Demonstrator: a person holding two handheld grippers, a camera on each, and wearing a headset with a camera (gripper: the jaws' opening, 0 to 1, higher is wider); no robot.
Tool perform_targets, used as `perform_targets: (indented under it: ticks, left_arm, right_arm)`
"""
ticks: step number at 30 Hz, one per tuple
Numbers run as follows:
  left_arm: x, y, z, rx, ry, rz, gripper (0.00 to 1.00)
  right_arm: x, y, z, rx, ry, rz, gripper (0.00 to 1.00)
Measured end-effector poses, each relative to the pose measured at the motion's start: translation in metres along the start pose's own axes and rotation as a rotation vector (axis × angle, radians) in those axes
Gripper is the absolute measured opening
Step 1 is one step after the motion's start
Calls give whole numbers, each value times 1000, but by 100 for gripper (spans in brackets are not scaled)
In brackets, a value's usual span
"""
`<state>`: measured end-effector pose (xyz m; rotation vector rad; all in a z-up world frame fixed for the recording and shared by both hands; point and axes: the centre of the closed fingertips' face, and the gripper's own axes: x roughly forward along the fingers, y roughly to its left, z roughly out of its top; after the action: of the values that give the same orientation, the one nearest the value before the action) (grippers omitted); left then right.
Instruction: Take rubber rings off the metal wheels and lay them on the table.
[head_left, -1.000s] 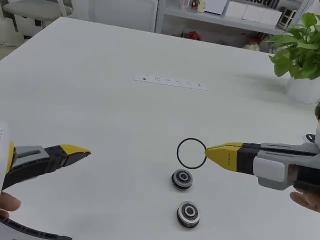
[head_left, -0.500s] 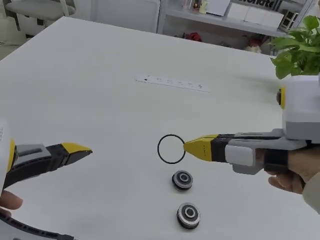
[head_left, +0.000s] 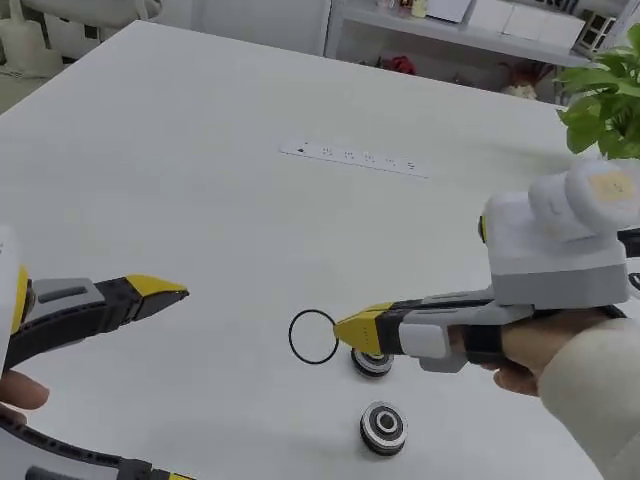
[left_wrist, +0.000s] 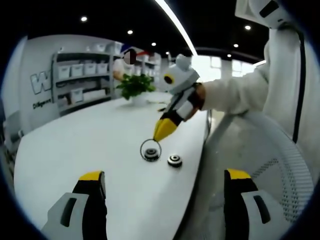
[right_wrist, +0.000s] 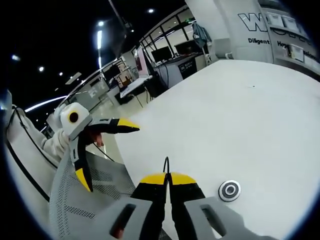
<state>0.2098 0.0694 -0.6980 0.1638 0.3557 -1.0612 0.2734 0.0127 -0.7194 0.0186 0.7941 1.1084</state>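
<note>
Our right gripper (head_left: 340, 332) clamps the rubber ring (head_left: 291, 336) beside a metal wheel (head_left: 372, 368); our left gripper (left_wrist: 165, 176) gapes. A second wheel (head_left: 384, 424) lies near.

Left hand-held gripper (left_wrist: 165, 175) jaws wide apart; right hand-held gripper (head_left: 342, 329) points leftward, jaws closed, pinching a rubber ring (head_left: 292, 337)

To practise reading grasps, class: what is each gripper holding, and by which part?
Right gripper pinches the rubber ring at one spot on its rim; left gripper holds nothing.
</note>
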Motion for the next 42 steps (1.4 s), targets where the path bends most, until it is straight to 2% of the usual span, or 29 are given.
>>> perform_targets:
  ticks: [6, 10, 15, 18, 23, 35, 42]
  left_arm:
    - [0, 1, 1, -10, -5, 5, 100]
    - [0, 2, 1, -18, -11, 6, 100]
    - [1, 3, 3, -25, -20, 8, 100]
    - [1, 3, 3, -27, -22, 9, 100]
    - [1, 4, 3, -32, -24, 16, 100]
    - [1, 4, 4, -39, -28, 18, 100]
    - [1, 4, 3, -38, -25, 16, 100]
  right_arm:
    - [13, -2, -17, 32, 38, 17, 0]
    - [19, -3, -22, 76, 41, 44, 0]
    - [25, -9, -30, 100, 39, 39, 0]
    - [29, -12, -37, 141, 52, 46, 0]
    - [35, -16, -47, 165, 71, 44, 0]
    - [39, -27, -64, 201, 104, -5, 0]
    - [40, -33, -69, 170, 123, -42, 1]
